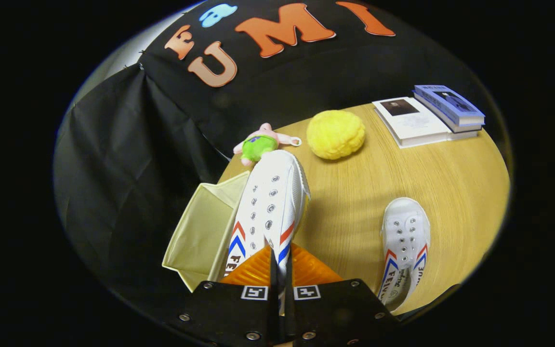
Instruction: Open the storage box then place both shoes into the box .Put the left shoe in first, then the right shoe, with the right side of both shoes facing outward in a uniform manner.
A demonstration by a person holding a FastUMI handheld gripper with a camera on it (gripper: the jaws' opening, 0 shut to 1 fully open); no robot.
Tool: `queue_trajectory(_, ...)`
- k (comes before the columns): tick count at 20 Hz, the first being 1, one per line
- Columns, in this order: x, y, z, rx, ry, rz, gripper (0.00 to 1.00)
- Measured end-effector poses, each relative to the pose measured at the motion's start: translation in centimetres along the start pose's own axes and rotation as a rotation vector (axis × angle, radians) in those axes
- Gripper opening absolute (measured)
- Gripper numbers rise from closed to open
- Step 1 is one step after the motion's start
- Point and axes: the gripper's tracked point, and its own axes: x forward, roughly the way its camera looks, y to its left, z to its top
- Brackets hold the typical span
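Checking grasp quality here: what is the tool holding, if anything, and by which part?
The tool is shut on a white shoe, pinching the thin side wall by its opening, at the heel end. The toe points away, beside the open storage box.

bright, even overhead light | soft shadows | sharp centre — fisheye-bent edges

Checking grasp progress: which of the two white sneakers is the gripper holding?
The white canvas sneaker beside the beige fabric box, pinched in the gripper jaws; the other sneaker lies untouched on the table.
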Motion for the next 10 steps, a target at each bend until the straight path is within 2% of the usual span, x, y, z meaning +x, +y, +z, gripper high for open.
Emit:
queue_trajectory(6,0.2,6.6,1.9,-0.059,-0.026,0.076,0.05)
queue_trajectory(10,2.3,10.4,0.6,-0.127,0.005,0.119,0.05)
